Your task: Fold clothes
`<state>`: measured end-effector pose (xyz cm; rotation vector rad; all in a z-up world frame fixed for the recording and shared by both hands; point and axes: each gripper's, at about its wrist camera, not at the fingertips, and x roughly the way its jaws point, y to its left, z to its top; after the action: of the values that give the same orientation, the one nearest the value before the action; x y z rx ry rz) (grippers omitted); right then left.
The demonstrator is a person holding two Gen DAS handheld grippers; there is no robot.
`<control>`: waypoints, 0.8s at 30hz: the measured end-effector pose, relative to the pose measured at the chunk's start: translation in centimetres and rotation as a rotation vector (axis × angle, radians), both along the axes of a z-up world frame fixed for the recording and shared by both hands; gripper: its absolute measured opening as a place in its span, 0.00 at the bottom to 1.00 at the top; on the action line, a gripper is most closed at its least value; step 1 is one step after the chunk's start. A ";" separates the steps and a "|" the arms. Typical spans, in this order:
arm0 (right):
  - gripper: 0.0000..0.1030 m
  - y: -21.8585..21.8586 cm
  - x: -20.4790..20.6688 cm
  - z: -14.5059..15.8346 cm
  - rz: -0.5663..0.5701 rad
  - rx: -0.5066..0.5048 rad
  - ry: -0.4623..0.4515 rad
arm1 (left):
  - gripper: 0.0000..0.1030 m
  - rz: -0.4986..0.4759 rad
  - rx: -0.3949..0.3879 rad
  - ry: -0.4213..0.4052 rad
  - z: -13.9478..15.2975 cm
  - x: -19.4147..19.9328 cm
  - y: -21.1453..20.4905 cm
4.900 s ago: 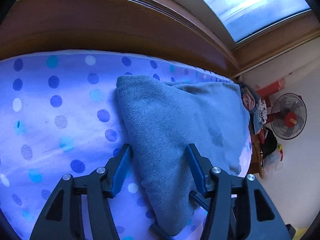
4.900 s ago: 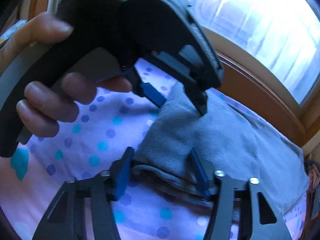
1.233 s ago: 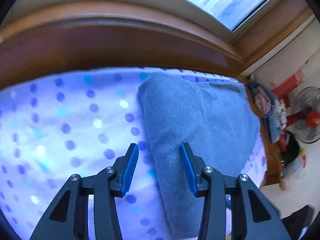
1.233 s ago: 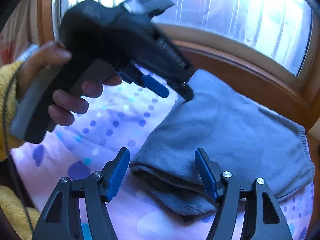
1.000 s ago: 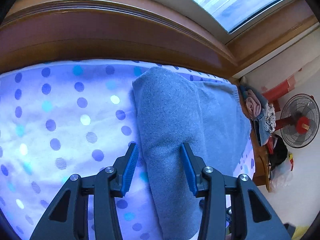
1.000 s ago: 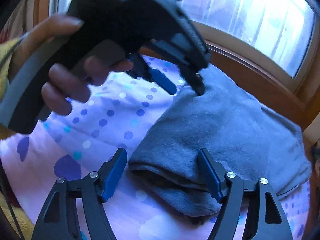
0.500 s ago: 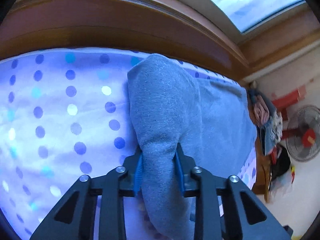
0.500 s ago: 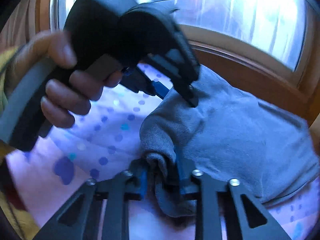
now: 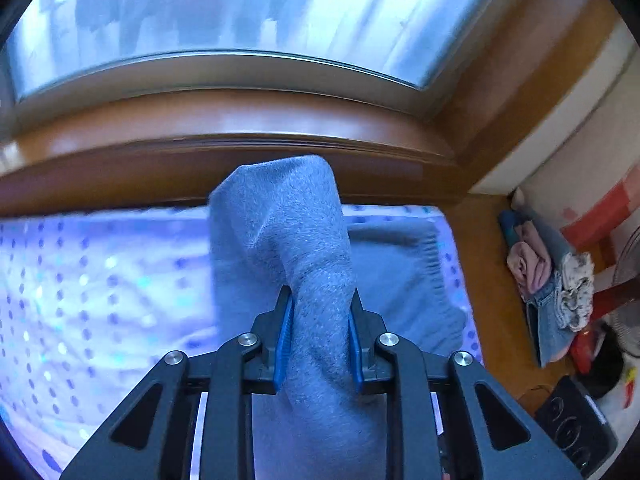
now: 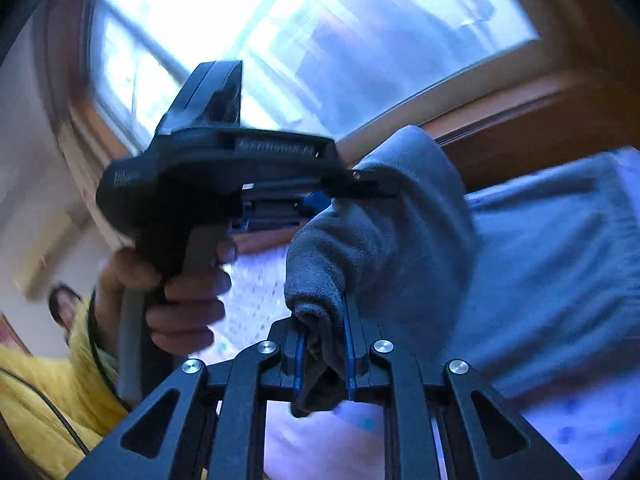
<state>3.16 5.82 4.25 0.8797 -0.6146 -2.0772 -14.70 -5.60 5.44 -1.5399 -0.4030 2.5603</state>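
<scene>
both grippers clamped on the grey garment, lifted off the bed

in my left wrist view the left gripper (image 9: 320,336) has its fingers closed on a bunched fold of the grey garment (image 9: 288,232), which rises up the centre of the frame while the rest lies on the dotted bedsheet (image 9: 100,280) at mid-right. in my right wrist view the right gripper (image 10: 324,356) pinches a rolled edge of the garment at lower centre. the left hand (image 10: 180,296) holds its gripper at centre left. a pile of clothes (image 9: 548,280) sits at far right, beside a fan (image 9: 628,296).
</scene>
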 end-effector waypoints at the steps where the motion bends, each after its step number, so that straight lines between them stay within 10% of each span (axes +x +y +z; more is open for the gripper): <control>1: 0.15 1.4 -0.1 -0.5 -0.024 -0.003 -0.014 | 0.23 -0.011 -0.013 -0.003 -0.2 -0.6 1.8; 12: 0.14 13.7 -1.4 -8.0 -0.234 0.000 -0.228 | 0.34 -0.129 -0.067 -0.068 -6.9 -5.2 13.6; 19: 0.26 15.0 -1.3 -6.4 -0.213 0.057 -0.239 | 0.34 -0.179 -0.050 0.009 -1.1 -1.5 11.6; 24: 0.54 16.5 -1.6 -3.3 -0.211 0.086 -0.123 | 0.34 -0.114 -0.082 0.046 0.7 2.2 7.1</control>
<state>1.57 22.28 0.93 1.0361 -0.7148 -2.2643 -12.49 1.49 6.12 -1.4815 -0.2014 2.5484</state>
